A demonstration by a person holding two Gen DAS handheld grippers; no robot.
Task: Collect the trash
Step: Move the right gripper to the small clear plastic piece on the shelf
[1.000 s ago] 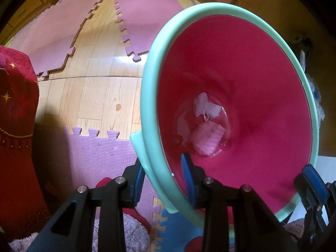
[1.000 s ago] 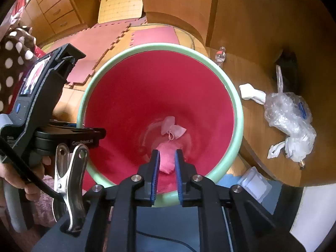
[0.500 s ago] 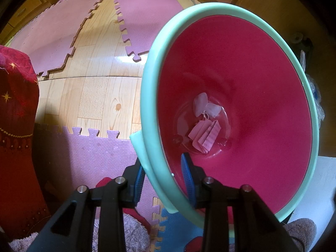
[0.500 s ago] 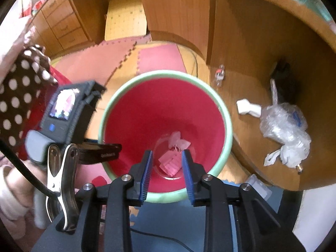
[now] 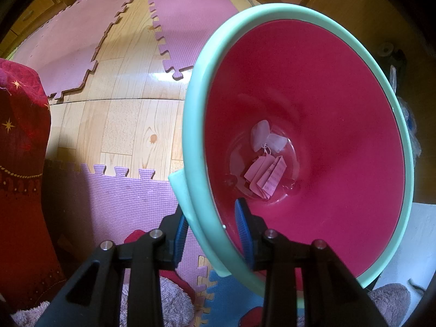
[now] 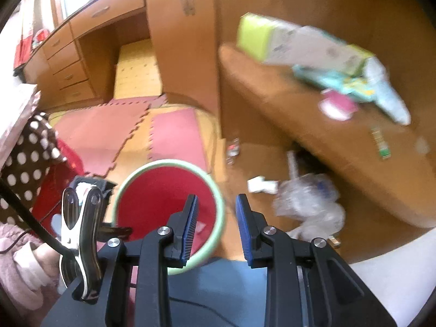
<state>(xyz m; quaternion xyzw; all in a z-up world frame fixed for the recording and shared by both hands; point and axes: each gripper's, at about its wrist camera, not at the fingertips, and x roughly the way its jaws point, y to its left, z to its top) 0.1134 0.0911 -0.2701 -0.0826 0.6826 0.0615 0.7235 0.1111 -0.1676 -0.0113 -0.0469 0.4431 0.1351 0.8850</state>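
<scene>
A bin with a mint-green rim (image 5: 299,8) and red inside fills the left wrist view. My left gripper (image 5: 211,215) is shut on its near rim, one finger outside and one inside. At the bottom lie a folded pink paper (image 5: 265,177) and a pale crumpled scrap (image 5: 267,136). In the blurred right wrist view the bin (image 6: 130,185) sits well below my right gripper (image 6: 216,201), which is open with nothing between its fingers.
On a low wooden shelf right of the bin lie a crumpled clear plastic bag (image 6: 308,201), a white scrap (image 6: 261,184) and a small bottle (image 6: 233,147). The desk top above holds a green-and-white box (image 6: 299,43) and a pink item (image 6: 336,106). Foam mats (image 5: 190,13) cover the wood floor.
The right gripper opened, the pink paper settled on the bin's bottom, and the gripper rose up and away from the bin. The left gripper and bin stayed put.
</scene>
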